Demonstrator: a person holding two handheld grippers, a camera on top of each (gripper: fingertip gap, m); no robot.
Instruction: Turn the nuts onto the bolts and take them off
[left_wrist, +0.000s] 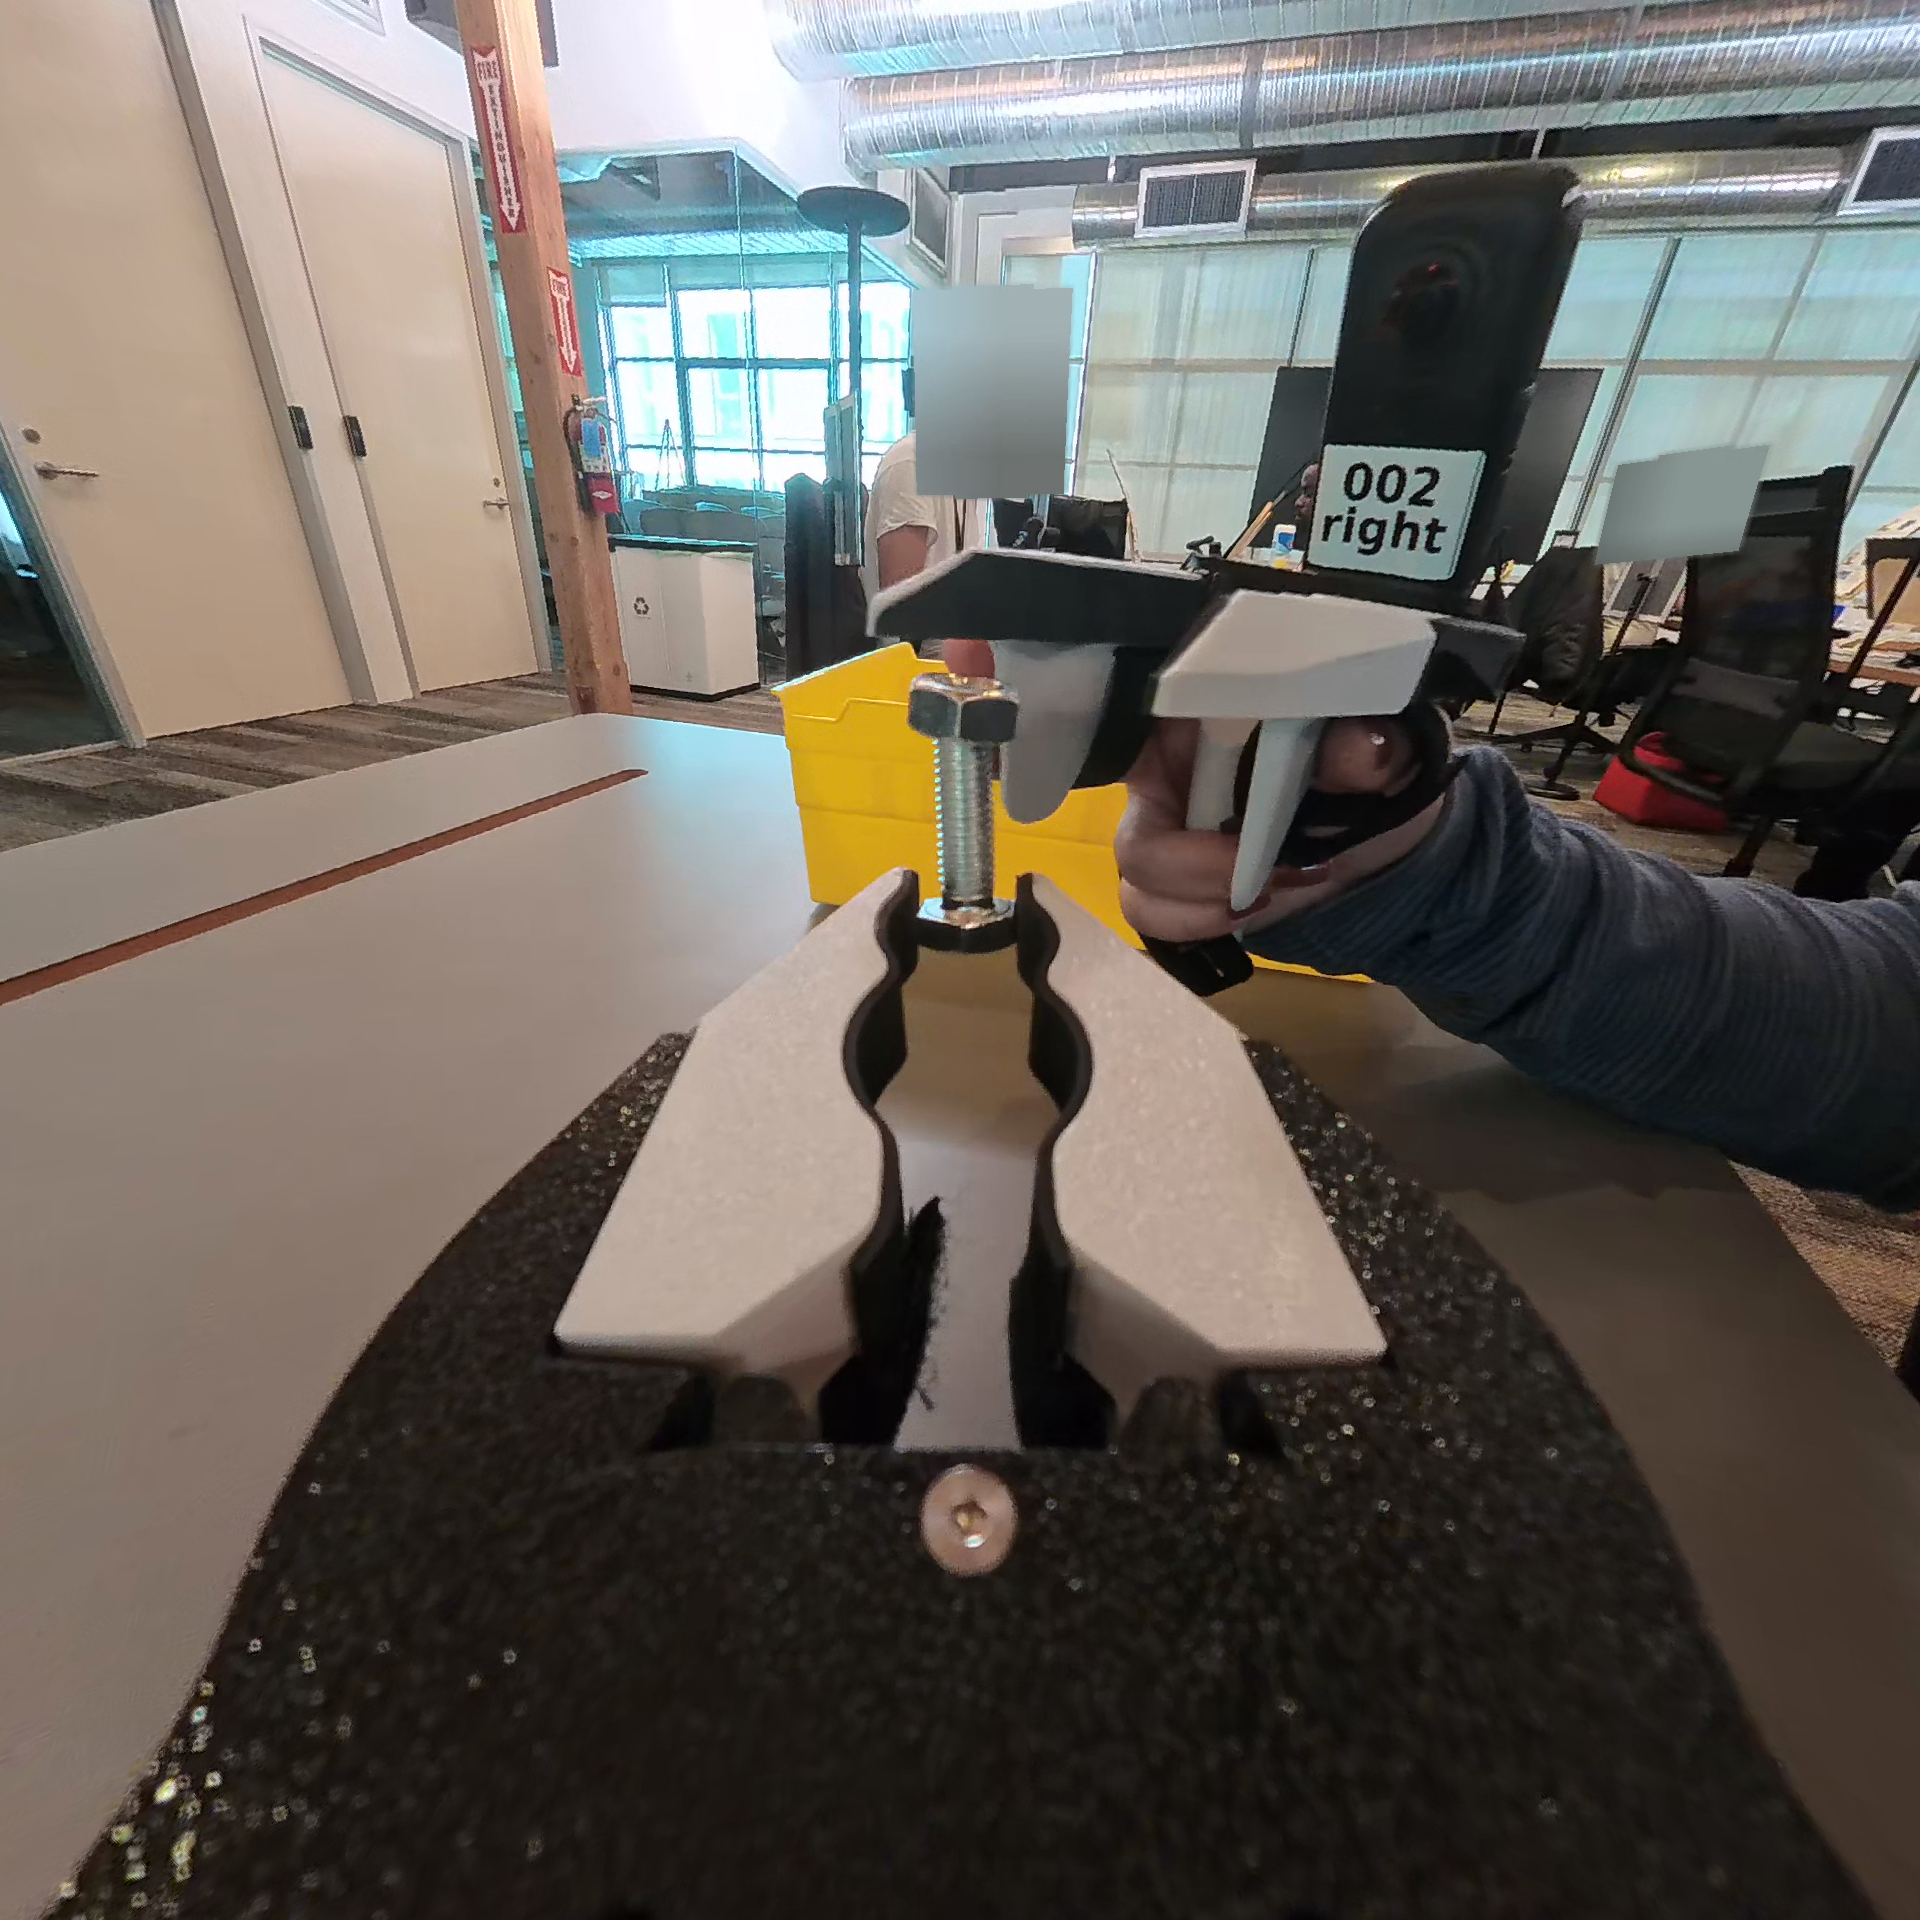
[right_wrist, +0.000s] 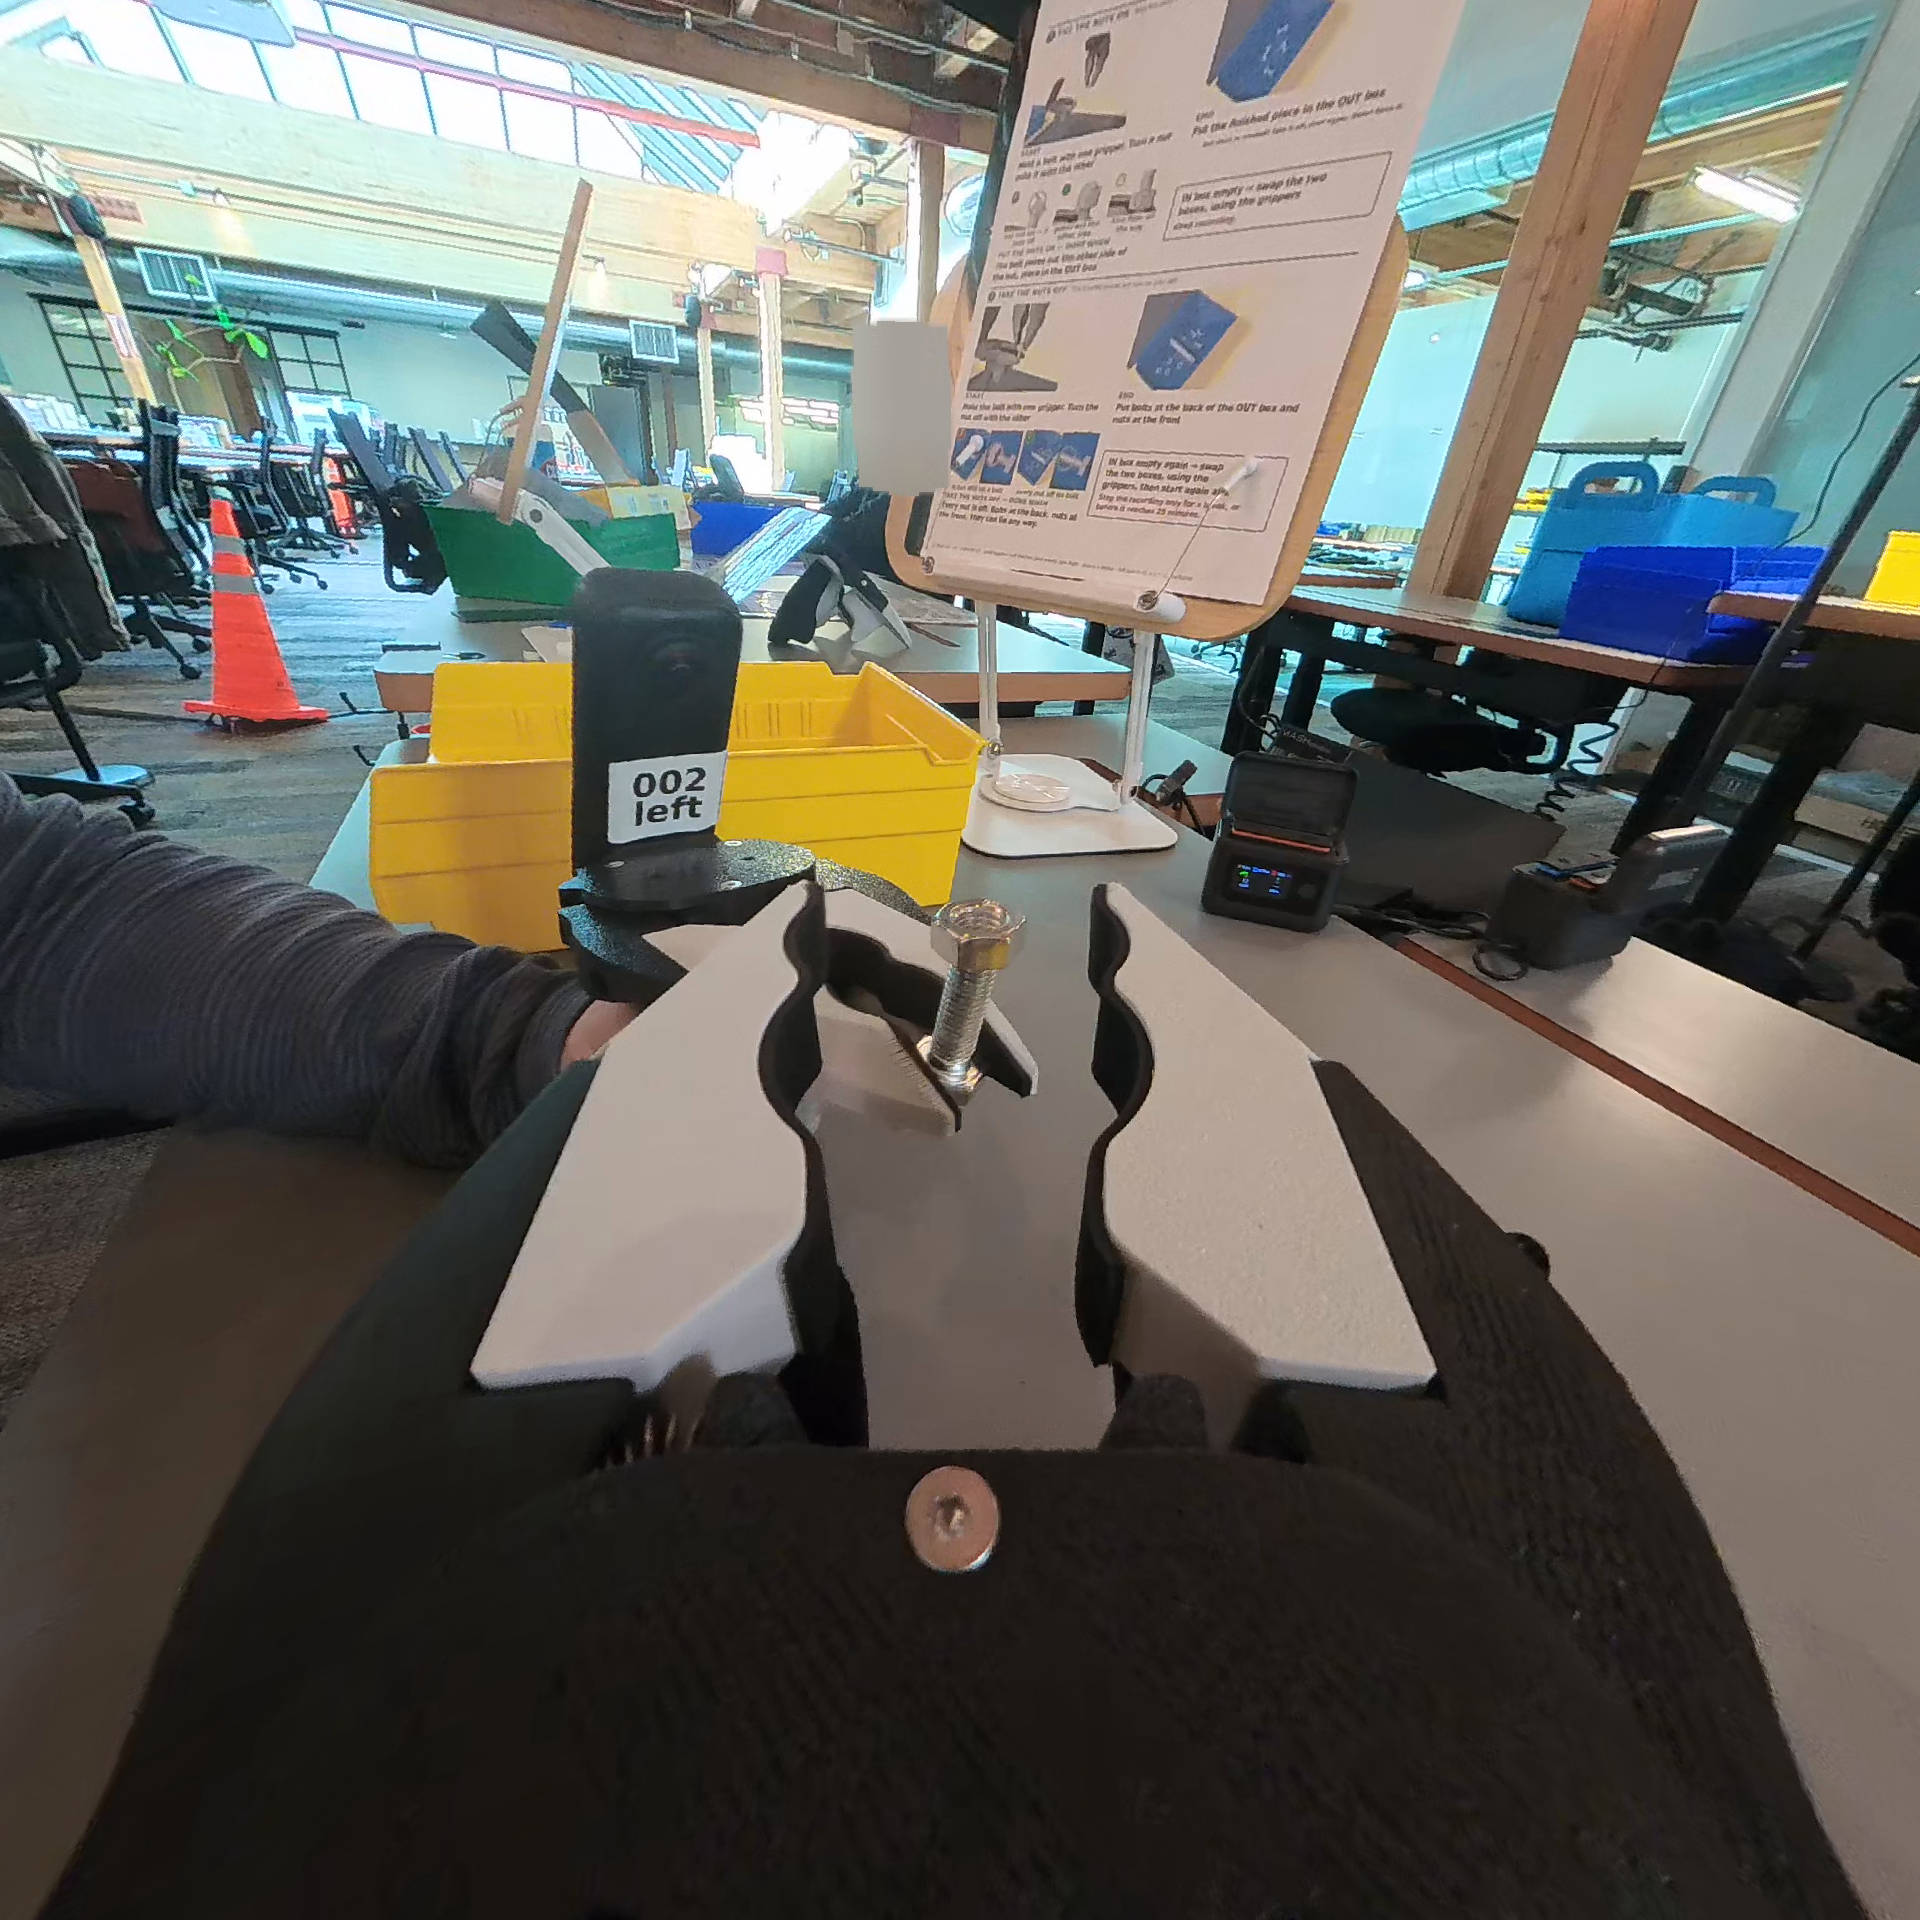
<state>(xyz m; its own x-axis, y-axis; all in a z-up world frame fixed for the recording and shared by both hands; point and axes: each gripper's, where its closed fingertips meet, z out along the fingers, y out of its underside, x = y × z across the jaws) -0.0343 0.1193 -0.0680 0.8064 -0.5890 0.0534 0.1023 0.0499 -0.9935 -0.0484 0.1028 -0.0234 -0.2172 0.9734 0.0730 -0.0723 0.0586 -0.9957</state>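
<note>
A silver bolt (left_wrist: 964, 821) stands upright with its head at the bottom and a hex nut (left_wrist: 961, 712) on its top end. My left gripper (left_wrist: 966, 899) is shut on the bolt's head at its fingertips, just above the grey table (left_wrist: 312, 1039). My right gripper (left_wrist: 1138, 842) hangs to the right of the nut with its fingers pointing down, open and empty. In the right wrist view the right gripper (right_wrist: 956, 914) is wide open. The nut (right_wrist: 975, 928) shows in the gap between its tips, untouched, and the left gripper (right_wrist: 940, 1091) holds the bolt (right_wrist: 961, 1023) below.
A yellow bin (left_wrist: 862, 790) stands on the table right behind the bolt; it also shows in the right wrist view (right_wrist: 831, 748). An instruction board on a white stand (right_wrist: 1143, 312) and small black devices (right_wrist: 1278, 842) sit at the far right. The person's sleeved arm (left_wrist: 1558, 956) crosses the right side. The grippers' ends are close to 4 cm from one another.
</note>
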